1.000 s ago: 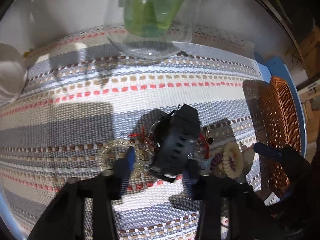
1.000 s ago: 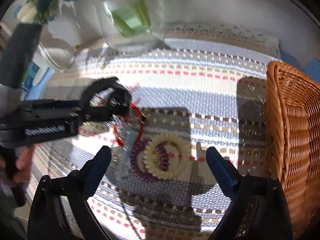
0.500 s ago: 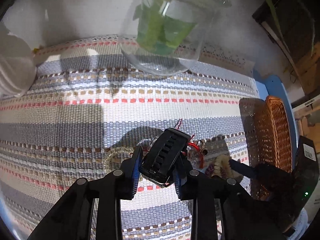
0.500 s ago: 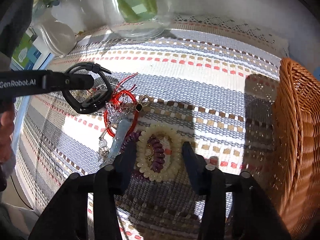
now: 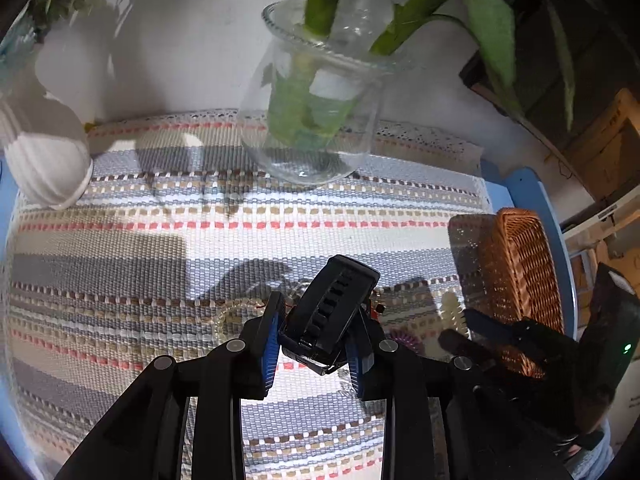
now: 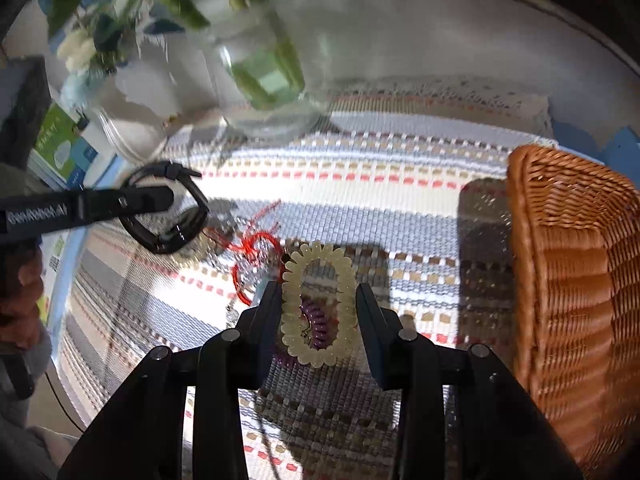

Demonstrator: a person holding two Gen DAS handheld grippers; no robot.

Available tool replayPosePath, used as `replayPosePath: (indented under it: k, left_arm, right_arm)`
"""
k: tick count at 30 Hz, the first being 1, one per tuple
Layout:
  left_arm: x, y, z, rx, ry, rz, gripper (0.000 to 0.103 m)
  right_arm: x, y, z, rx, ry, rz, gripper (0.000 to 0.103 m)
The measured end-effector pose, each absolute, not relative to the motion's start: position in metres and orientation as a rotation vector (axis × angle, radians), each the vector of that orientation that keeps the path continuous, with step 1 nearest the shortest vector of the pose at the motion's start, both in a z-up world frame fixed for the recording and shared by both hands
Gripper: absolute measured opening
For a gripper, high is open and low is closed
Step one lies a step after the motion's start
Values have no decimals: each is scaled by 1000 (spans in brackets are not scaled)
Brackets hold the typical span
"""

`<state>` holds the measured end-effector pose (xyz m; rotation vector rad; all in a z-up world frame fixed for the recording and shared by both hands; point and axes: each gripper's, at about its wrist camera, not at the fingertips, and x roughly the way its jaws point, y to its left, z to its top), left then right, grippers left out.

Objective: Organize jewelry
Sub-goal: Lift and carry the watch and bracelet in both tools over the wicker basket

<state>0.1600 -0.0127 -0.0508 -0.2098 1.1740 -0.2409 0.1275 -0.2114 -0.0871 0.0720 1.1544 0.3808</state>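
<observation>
My left gripper [image 5: 314, 336] is shut on a black watch [image 5: 330, 312] and holds it above the striped mat; it also shows in the right wrist view [image 6: 168, 216]. My right gripper [image 6: 318, 316] is shut on a cream bead bracelet [image 6: 318, 308], squeezed into an oval and lifted off the mat. A purple bead bracelet [image 6: 316, 326] shows inside and below it. A red cord bracelet [image 6: 256, 260] with clear beads lies on the mat to the left. A wicker basket [image 6: 572, 304] stands at the right, also in the left wrist view [image 5: 520, 272].
A glass vase [image 5: 316, 120] with green stems stands at the back of the striped mat [image 5: 200, 248]. A white ribbed vase [image 5: 44, 168] stands at the back left. The blue table edge [image 5: 536, 208] shows at the right.
My left gripper closed on the watch and lifted it. My right gripper closed on the cream bracelet, squeezed it narrow and raised it.
</observation>
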Motion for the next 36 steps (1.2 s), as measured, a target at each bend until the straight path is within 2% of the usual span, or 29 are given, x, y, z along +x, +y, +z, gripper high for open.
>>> replayPosePath:
  k: [10, 21, 31, 36]
  left_arm:
    - [150, -50, -28, -141, 1144, -290, 29]
    - [126, -176, 1, 22, 1092, -519, 29]
    - [133, -253, 2, 57, 1097, -588, 29]
    - [150, -298, -23, 121, 1141, -598, 29]
  right_arm:
    - [110, -242, -38, 134, 1025, 321, 41]
    - [76, -338, -6, 226, 946, 133, 44]
    - [49, -415, -28, 265, 1011, 11, 45]
    - [50, -426, -58, 279, 1085, -20, 45]
